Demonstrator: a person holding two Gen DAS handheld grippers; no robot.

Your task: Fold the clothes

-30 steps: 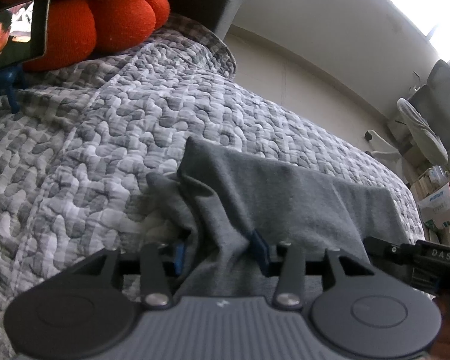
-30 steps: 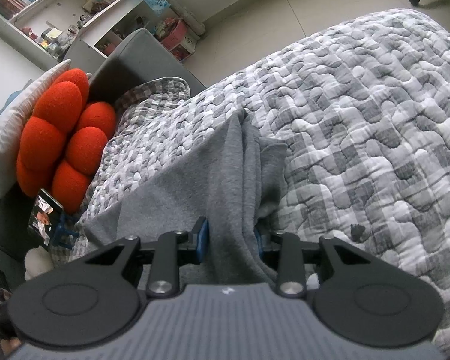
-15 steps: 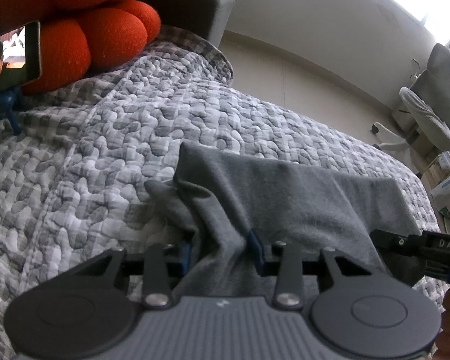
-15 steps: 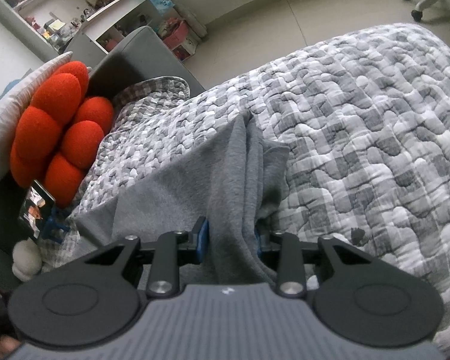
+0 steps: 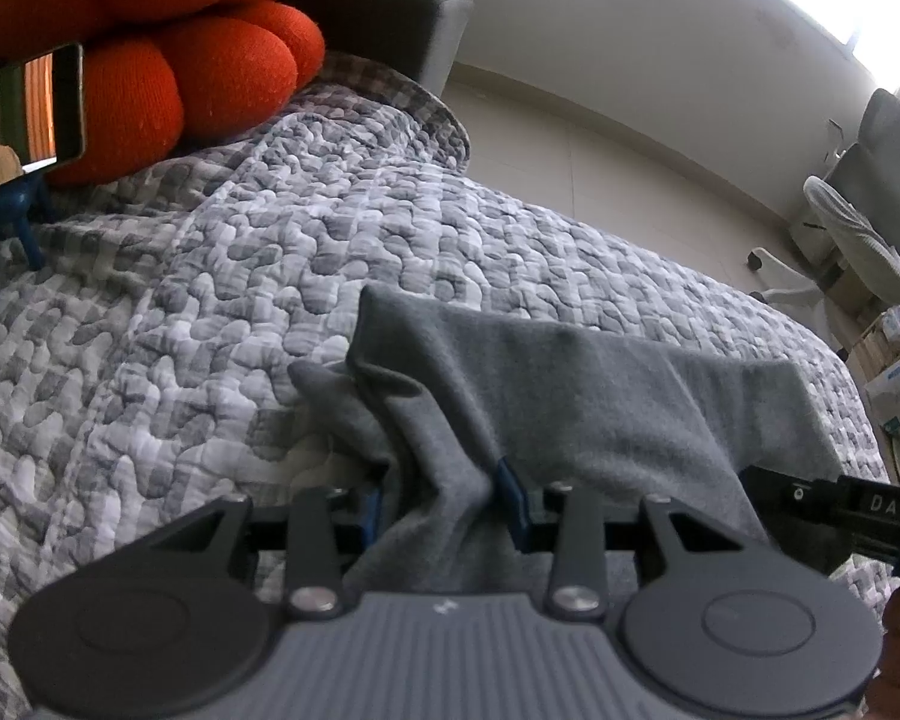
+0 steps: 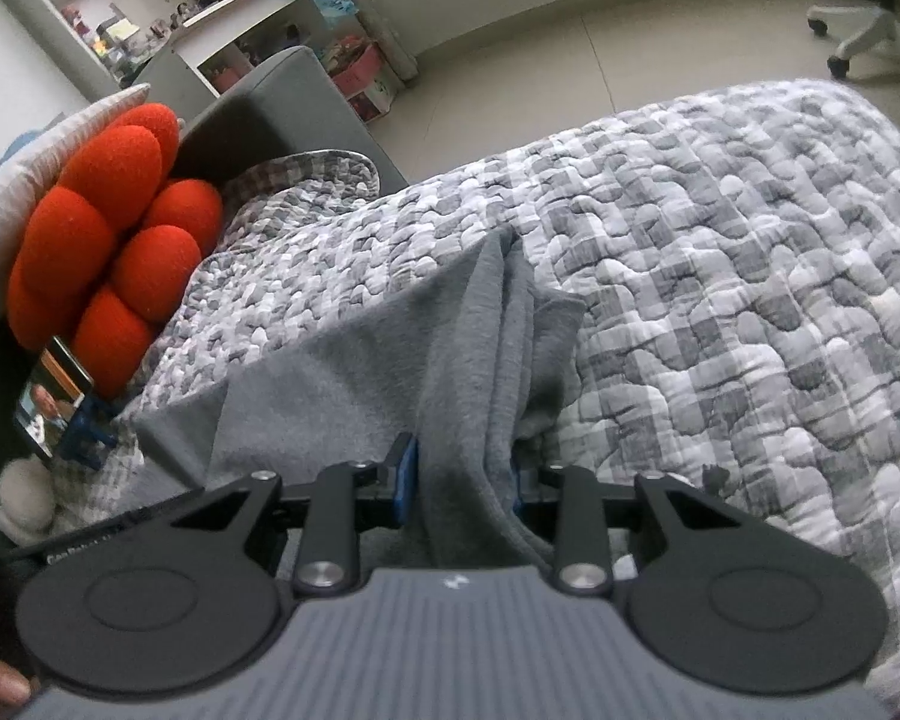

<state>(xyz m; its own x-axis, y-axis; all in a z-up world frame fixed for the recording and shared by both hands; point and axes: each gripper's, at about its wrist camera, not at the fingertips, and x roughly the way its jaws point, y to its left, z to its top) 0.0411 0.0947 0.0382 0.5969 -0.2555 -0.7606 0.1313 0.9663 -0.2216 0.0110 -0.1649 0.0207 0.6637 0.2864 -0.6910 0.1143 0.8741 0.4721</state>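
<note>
- Left wrist view: the left gripper (image 5: 441, 501) pinches a bunched corner of the grey garment (image 5: 600, 396), which lies on the quilt (image 5: 210, 312). From here the cloth stretches rightward to the right gripper (image 5: 822, 504), so its long axis spans the two tools.
- Right wrist view: the right gripper (image 6: 465, 474) pinches the garment's (image 6: 330, 384) opposite corner. The cloth runs left and ahead, a folded ridge pointing away toward the far quilt (image 6: 720, 300). Each hand holds one end.
</note>
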